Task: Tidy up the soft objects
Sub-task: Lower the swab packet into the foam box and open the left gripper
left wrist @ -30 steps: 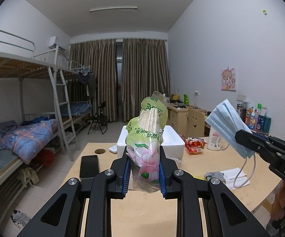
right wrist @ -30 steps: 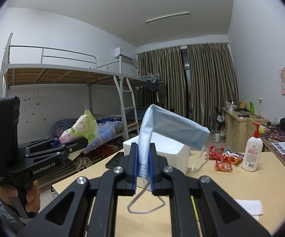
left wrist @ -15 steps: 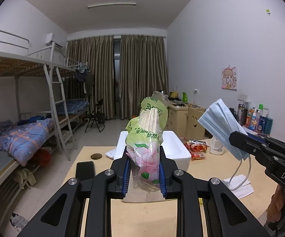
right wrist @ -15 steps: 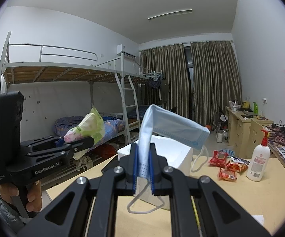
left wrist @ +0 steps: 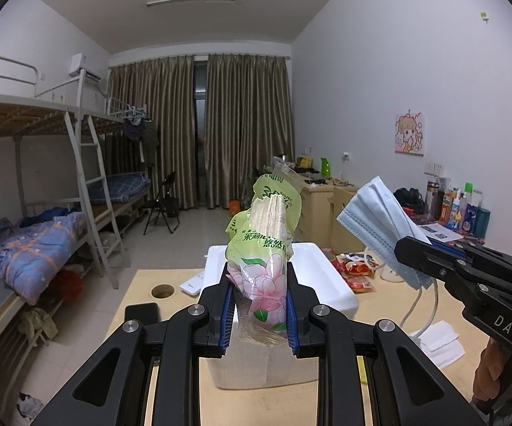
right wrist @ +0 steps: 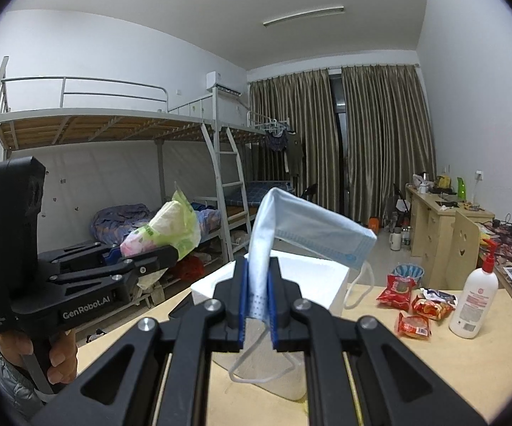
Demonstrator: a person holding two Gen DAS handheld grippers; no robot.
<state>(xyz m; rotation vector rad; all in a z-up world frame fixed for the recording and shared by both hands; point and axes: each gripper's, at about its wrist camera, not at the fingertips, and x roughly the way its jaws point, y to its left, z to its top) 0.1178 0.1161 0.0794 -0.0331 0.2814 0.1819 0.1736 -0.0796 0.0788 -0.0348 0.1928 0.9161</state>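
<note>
The tissue pack [left wrist: 261, 266] stood upright between the jaws of your left gripper [left wrist: 257, 314], which were closed on its lower end, its long axis rising out of the grip. The face mask [right wrist: 284, 234] was pinched flat in your right gripper [right wrist: 257, 300], whose jaws were fully closed on the folded cloth; its free end drooped to the right and its ear loops hung below. Both things were held in the air above the near part of the desk [right wrist: 415, 362]. The white foam box [left wrist: 327, 284] stood on the desk directly ahead of both grippers and lower than them, its open top facing up. Judged from this, the pack lay nearer over the box, so your left hand was better placed to lower its load first. Snack packets [right wrist: 414, 305] and a lotion bottle [right wrist: 472, 301] lay to the right of the box, a phone [left wrist: 141, 314] to its left.
</note>
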